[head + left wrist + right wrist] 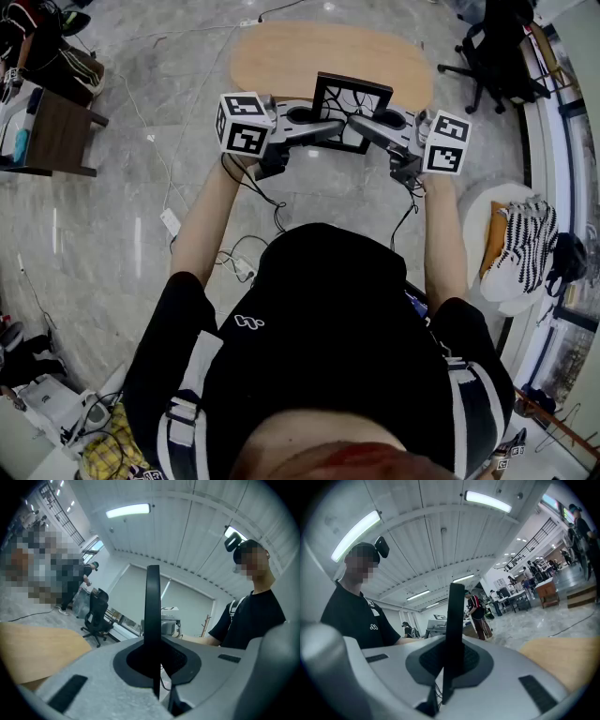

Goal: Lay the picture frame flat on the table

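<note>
Looks along the right tool (451, 665), grey jaws pressed shut on the thin black picture frame (455, 616), seen edge-on and upright. Catches a curved piece of light wooden table (569, 660) low at the right. Takes in a person (349, 616) in a black T-shirt at the left, ceiling lights (487, 501) overhead, more people (480, 613) standing far off on the grey floor (543, 620).

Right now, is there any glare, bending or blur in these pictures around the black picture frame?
Head view: fisheye bends the room's edges, yet the black picture frame and the oval wooden table look sharp. Left gripper view: the ceiling light strip blows out white; the frame is a dark silhouette. Right gripper view: black vignetted corners, frame again backlit.
</note>
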